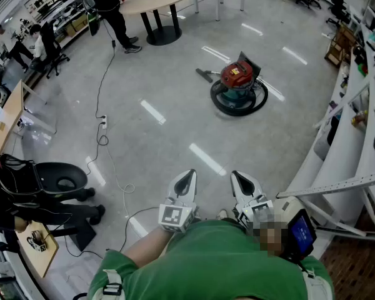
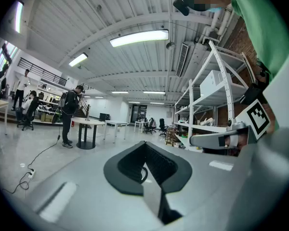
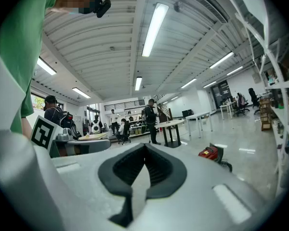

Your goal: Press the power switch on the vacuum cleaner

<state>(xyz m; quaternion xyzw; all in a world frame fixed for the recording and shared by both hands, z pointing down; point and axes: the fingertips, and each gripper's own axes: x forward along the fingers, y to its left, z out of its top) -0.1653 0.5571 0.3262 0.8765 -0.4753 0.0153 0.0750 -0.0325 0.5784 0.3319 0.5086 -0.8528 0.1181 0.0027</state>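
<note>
The vacuum cleaner (image 1: 239,83), a red canister on a dark round base with its hose lying beside it, stands on the grey floor well ahead of me. It also shows small at the right of the right gripper view, as the vacuum cleaner (image 3: 211,153). My left gripper (image 1: 186,180) and right gripper (image 1: 240,181) are held close to my body, side by side, far short of the vacuum. Both have their dark pads pressed together with nothing between them: left gripper (image 2: 145,143), right gripper (image 3: 145,146). The power switch is too small to make out.
A white metal shelving rack (image 1: 362,105) runs along the right. A black cable with a power strip (image 1: 103,124) trails over the floor on the left. A round table (image 1: 156,0) with a standing person (image 1: 115,11) is far back. A black chair (image 1: 59,177) sits near left.
</note>
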